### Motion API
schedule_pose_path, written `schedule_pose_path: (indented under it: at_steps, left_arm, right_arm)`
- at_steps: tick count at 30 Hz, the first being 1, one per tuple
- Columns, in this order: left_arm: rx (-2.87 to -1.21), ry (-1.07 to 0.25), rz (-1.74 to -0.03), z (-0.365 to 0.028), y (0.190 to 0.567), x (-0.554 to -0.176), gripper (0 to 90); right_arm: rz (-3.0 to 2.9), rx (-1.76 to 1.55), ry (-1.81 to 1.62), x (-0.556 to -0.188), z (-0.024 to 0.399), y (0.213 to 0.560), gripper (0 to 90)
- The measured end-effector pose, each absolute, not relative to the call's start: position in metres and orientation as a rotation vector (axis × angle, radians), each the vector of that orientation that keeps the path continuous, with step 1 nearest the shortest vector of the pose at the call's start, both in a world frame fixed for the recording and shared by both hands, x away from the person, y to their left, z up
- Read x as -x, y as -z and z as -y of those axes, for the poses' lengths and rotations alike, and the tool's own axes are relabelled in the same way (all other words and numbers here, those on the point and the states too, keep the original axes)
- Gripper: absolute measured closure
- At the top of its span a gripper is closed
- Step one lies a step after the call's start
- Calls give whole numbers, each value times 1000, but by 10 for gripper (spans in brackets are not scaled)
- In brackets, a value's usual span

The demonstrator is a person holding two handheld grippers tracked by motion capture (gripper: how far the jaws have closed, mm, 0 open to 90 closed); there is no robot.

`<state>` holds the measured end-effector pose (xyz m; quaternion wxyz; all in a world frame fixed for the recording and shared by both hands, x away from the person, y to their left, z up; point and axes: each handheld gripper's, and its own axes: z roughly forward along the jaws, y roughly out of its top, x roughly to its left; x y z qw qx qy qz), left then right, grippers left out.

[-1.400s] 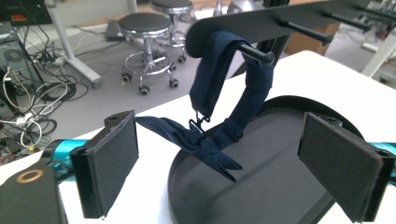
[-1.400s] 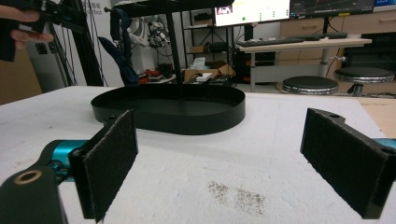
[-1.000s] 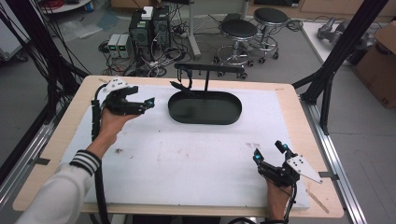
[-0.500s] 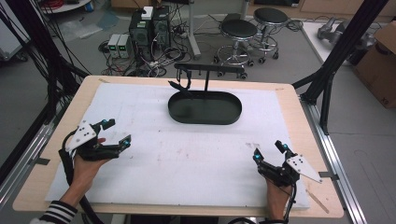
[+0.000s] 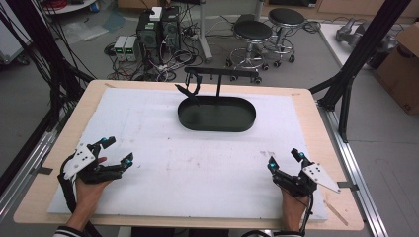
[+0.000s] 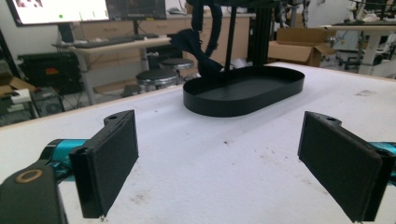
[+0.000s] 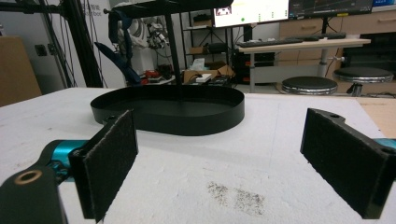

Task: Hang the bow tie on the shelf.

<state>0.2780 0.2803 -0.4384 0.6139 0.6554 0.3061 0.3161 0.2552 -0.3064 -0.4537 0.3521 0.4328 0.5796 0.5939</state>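
White foam-like matting (image 5: 197, 168) covers the wooden tabletop (image 5: 59, 148), and both my grippers rest low over its near edge with nothing between their pads. My left gripper (image 5: 116, 152) sits at the near left corner, jaws spread wide and holding nothing; in the left gripper view its black pads (image 6: 112, 158) frame bare, slightly scuffed mat. My right gripper (image 5: 284, 159) sits at the near right, also spread wide and empty, and in the right gripper view a dark smudge (image 7: 236, 196) marks the mat just ahead of it. Well apart from both, toward the far middle of the table, stands the black oval metal tray (image 5: 217, 114) with a thin upright post and a crossbar (image 5: 222, 74) above it. A dark strap-like piece (image 5: 190, 91) hangs from the left end of that bar, its lower end reaching down toward the tray's rim. Nothing lies on the mat between either gripper and the tray. Beyond the table stand two round stools (image 5: 252, 32) and computer boxes with cables (image 5: 158, 29).
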Motion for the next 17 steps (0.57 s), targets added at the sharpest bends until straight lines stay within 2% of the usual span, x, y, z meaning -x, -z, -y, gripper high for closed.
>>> schedule_pose_path:
  at_steps: [7, 17]
  left_arm:
    - [-1492, -718, -774, -287, 452, -280, 120]
    - [-1482, -720, -765, -288, 453, -279, 121]
  right_arm:
    - [-1497, -1111, -1530, -255, 306, 454, 101]
    - [-1499, -1105, -1526, -254, 305, 454, 101]
